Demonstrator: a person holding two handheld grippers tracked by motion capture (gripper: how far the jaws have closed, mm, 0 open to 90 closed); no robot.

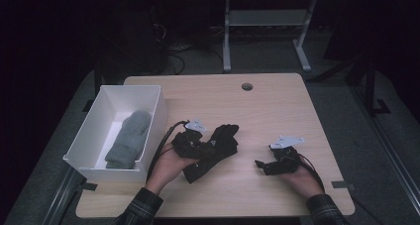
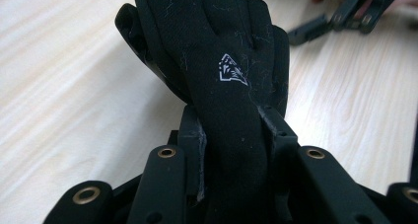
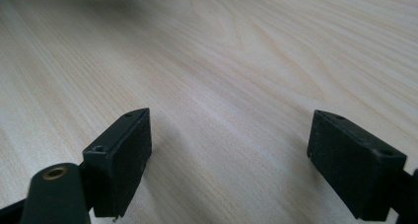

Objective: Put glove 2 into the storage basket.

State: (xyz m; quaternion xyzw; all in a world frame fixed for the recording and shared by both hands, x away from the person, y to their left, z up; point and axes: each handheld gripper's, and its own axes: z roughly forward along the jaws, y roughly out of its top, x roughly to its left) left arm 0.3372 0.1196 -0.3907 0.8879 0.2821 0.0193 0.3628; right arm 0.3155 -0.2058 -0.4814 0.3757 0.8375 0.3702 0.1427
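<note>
Glove (image 2: 222,86) cuff is hidden between the clamped jaws of the left gripper (image 2: 231,130), while the right gripper (image 3: 229,155) gapes wide over bare table (image 3: 236,46).

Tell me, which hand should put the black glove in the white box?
Probably the left. Its tool already pinches the black glove, and the white box sits right beside it. The right tool is open over bare table, farther away.

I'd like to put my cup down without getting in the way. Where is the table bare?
The far half of the table, between the white box and the right edge, is bare apart from a small round hole. There is also a strip between the black glove in the left gripper and the right gripper. The front left is crowded: box, grey mitten, glove.
</note>
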